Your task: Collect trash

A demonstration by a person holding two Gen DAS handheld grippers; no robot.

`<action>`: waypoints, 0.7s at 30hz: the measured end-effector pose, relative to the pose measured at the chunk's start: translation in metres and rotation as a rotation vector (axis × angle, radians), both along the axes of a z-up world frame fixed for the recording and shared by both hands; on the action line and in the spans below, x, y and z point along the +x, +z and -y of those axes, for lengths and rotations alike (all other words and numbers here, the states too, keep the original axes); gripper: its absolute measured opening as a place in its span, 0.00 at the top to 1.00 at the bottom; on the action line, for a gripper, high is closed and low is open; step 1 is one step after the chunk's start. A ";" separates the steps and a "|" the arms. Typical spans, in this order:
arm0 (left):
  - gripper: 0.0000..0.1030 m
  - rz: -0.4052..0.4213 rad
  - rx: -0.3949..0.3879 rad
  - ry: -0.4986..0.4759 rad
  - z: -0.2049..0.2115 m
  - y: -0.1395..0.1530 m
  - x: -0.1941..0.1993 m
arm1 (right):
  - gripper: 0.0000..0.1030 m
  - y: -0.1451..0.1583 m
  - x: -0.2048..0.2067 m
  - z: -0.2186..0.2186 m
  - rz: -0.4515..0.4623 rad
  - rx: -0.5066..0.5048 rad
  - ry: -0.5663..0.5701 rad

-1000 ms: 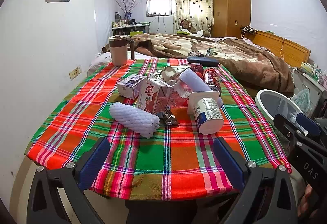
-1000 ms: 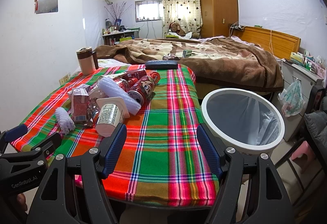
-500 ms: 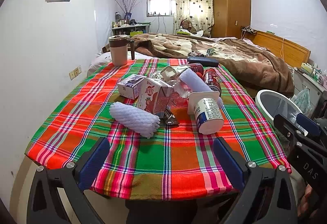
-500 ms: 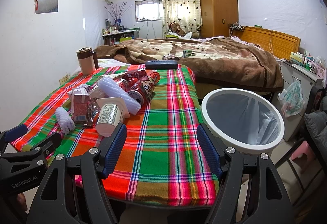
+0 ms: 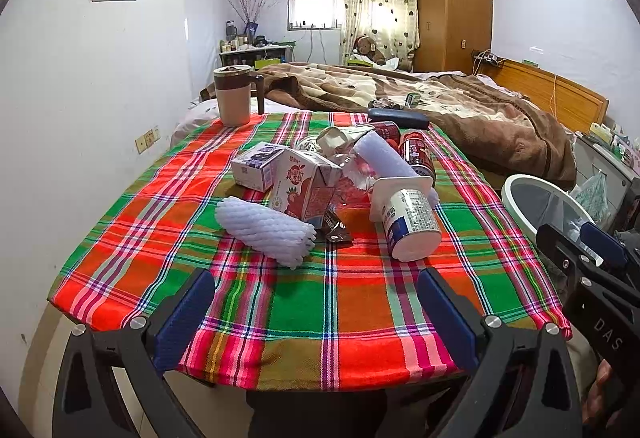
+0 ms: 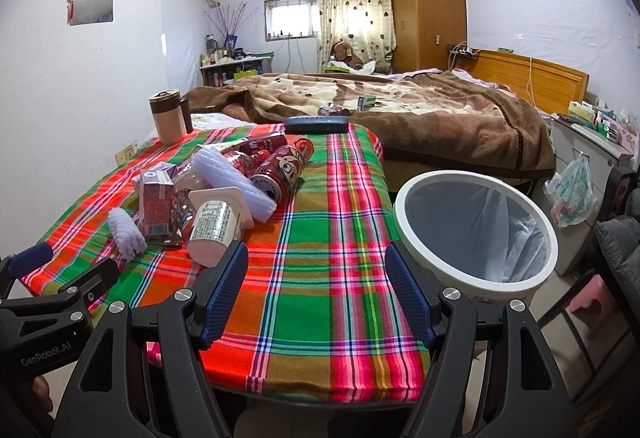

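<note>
Left wrist view, left to right: a lidded mug [image 5: 234, 96] stands at the far corner of the plaid-clothed worktop [image 5: 304, 302]; mid-cloth lie one ribbed foam net sleeve [image 5: 266, 228], two cartons [image 5: 302, 190], a toppled yogurt cup [image 5: 410, 224], and perhaps three red cans [image 5: 416, 156], partly hidden. The left gripper [image 5: 316, 312] and right gripper [image 6: 316, 292] both hover with fingers apart, empty. Beside the worktop's right edge, a round white bin [image 6: 476, 234] holds only its liner.
</note>
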State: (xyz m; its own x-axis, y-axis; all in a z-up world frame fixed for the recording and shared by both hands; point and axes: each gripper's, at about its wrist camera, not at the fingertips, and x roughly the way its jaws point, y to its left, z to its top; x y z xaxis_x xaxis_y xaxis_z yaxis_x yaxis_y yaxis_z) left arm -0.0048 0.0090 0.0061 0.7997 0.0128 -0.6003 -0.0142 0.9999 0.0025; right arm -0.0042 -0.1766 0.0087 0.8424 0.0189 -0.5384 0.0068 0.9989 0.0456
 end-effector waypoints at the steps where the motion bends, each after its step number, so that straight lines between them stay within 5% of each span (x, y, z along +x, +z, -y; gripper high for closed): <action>1: 0.01 -0.005 -0.001 0.002 -0.002 -0.001 0.001 | 0.30 -0.001 0.001 0.000 -0.006 0.003 0.001; 13: 0.01 -0.071 -0.054 0.015 -0.053 -0.019 0.028 | 0.30 -0.020 0.039 -0.020 -0.120 0.107 0.104; 21: 0.02 -0.121 -0.170 0.030 -0.087 -0.024 0.052 | 0.30 -0.022 0.067 -0.053 -0.164 0.116 0.185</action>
State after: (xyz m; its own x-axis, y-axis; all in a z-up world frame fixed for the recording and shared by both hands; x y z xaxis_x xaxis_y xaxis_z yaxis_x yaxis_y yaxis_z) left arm 0.0467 0.0963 -0.0183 0.7223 -0.0744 -0.6875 -0.0534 0.9852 -0.1627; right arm 0.0628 -0.1240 -0.0137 0.7209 0.2337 -0.6524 -0.1586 0.9721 0.1729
